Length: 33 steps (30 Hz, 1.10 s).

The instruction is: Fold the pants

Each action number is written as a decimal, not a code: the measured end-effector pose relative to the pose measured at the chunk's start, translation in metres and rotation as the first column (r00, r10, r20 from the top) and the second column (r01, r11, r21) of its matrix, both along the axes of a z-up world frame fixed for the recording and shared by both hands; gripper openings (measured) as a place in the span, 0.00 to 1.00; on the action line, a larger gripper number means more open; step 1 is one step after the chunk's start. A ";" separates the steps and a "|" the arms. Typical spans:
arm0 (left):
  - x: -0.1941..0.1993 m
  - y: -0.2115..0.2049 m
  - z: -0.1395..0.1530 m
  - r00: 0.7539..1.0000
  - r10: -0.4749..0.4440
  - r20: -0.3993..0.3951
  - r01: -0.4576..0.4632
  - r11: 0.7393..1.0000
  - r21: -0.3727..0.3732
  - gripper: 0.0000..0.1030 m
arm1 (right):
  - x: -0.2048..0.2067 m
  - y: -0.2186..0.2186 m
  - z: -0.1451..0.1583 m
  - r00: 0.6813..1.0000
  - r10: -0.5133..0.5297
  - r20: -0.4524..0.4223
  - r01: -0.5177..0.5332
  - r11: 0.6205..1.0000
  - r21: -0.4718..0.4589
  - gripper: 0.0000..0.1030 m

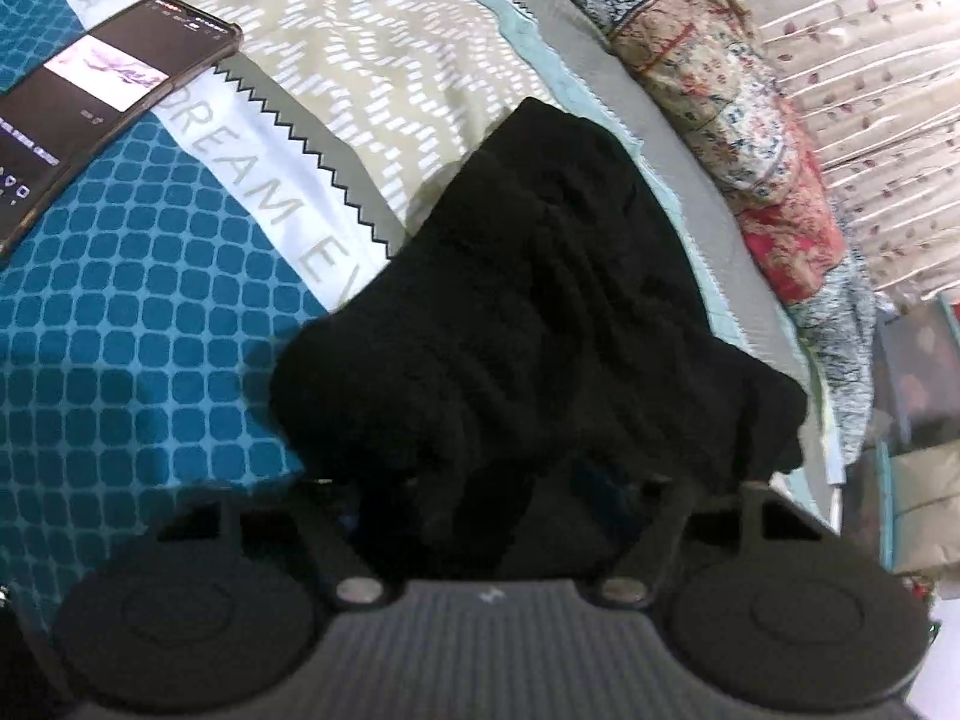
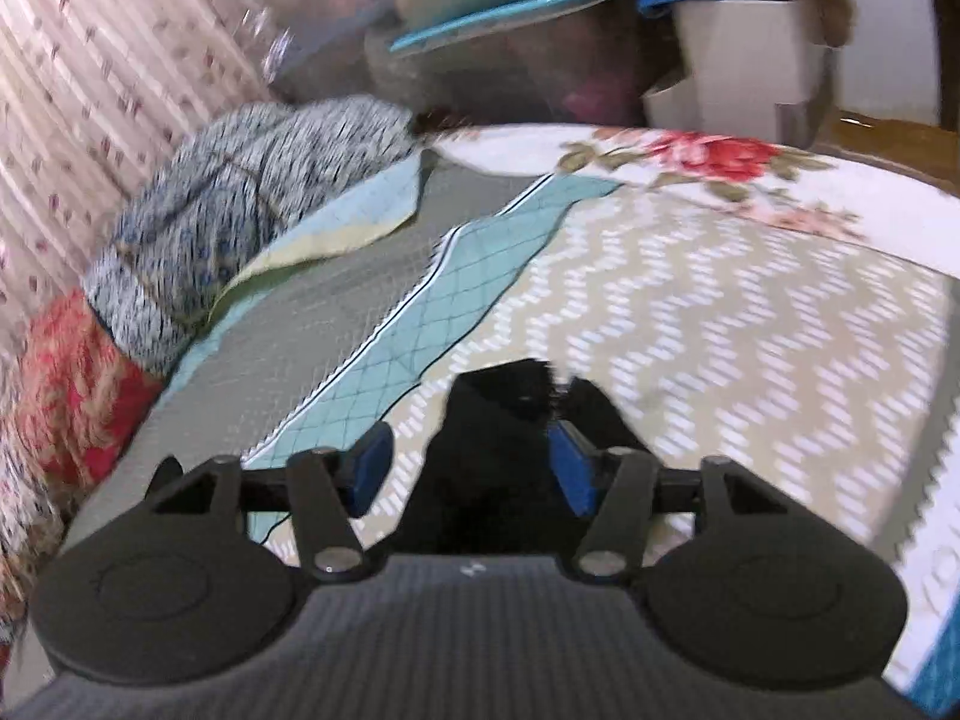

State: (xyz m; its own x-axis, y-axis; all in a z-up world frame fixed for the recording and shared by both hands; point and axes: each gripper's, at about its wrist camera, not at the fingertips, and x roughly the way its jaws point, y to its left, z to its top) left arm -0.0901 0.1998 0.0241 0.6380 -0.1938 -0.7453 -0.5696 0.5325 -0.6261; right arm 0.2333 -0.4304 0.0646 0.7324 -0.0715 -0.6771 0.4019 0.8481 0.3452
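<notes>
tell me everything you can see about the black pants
The black pants are a dark, soft-looking fabric with rippled creases, bunched into a rough compact heap rather than laid flat. No waistband, legs or seams can be made out. They lie on the bed cover, across its teal squares, white lettered strip and beige zigzag part, well apart from the phone. Their near edge drops between the fingers of the left claw, hiding the pads. In the right wrist view, black cloth sits between the open blue pads of the right claw.

Both wrist cameras look steeply down from close above the bedspread [image 1: 372, 60], the left along the black pants [image 1: 540, 312] toward the curtain [image 1: 870, 120], the right toward far storage bins [image 2: 750, 60], sharing pants and bedspread.
</notes>
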 end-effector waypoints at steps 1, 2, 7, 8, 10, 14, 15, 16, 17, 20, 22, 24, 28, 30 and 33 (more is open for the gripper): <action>0.003 -0.002 0.000 1.000 -0.006 -0.021 0.007 1.000 0.009 0.38 | 0.012 0.006 -0.006 0.999 0.000 -0.044 -0.002 0.998 -0.062 0.67; 0.005 -0.002 -0.001 0.999 -0.011 -0.038 0.011 1.000 0.011 0.21 | 0.021 0.010 -0.013 0.996 -0.001 -0.085 -0.009 0.994 -0.108 0.64; 0.007 0.011 0.006 0.999 0.016 -0.042 -0.016 1.000 -0.020 0.11 | 0.016 -0.006 -0.015 0.999 0.005 -0.038 -0.006 0.999 -0.039 0.10; 0.007 0.017 0.014 0.999 0.026 -0.019 -0.027 0.999 -0.020 0.11 | 0.004 -0.014 0.003 0.998 0.007 0.055 -0.007 1.000 0.003 0.10; 0.006 0.029 0.033 0.998 0.045 0.037 -0.044 0.999 -0.022 0.11 | -0.023 -0.036 0.039 0.965 0.013 0.261 -0.042 0.994 0.103 0.10; 0.001 0.036 0.056 0.996 0.042 0.081 -0.043 0.999 0.018 0.11 | -0.089 -0.082 0.078 0.863 0.019 0.504 -0.108 0.983 0.149 0.11; 0.000 0.034 0.057 0.997 0.036 0.076 -0.037 0.999 0.023 0.11 | -0.104 -0.091 0.077 0.854 0.022 0.520 -0.114 0.983 0.145 0.11; -0.002 0.032 0.054 0.997 0.026 0.066 -0.027 0.999 0.023 0.11 | -0.119 -0.102 0.072 0.852 0.017 0.524 -0.111 0.983 0.148 0.13; -0.004 0.028 0.048 0.999 0.013 0.053 -0.014 1.000 0.018 0.11 | -0.135 -0.113 0.063 0.860 0.001 0.511 -0.096 0.982 0.160 0.17; -0.011 0.020 0.025 1.000 -0.011 -0.010 0.011 1.000 -0.014 0.11 | -0.177 -0.146 0.018 0.911 -0.111 0.397 0.018 0.973 0.230 0.31; -0.015 0.014 0.009 0.997 -0.027 -0.066 0.026 0.999 -0.025 0.13 | -0.208 -0.160 -0.011 0.918 -0.259 0.300 0.183 0.949 0.257 0.41; -0.020 0.012 -0.001 0.995 -0.035 -0.094 0.032 0.999 -0.040 0.16 | -0.238 -0.170 -0.029 0.901 -0.351 0.256 0.273 0.916 0.295 0.42; -0.029 0.013 0.005 0.997 -0.039 -0.064 0.037 0.999 -0.032 0.28 | -0.265 -0.167 -0.026 0.906 -0.345 0.245 0.272 0.919 0.285 0.42; -0.032 0.014 0.012 0.997 -0.042 -0.065 0.043 0.999 0.003 0.31 | -0.259 -0.158 -0.019 0.918 -0.305 0.253 0.242 0.937 0.254 0.42; -0.045 0.020 0.029 1.000 -0.021 -0.015 0.022 0.999 0.032 0.32 | -0.245 -0.130 0.000 0.933 -0.205 0.296 0.143 0.965 0.219 0.42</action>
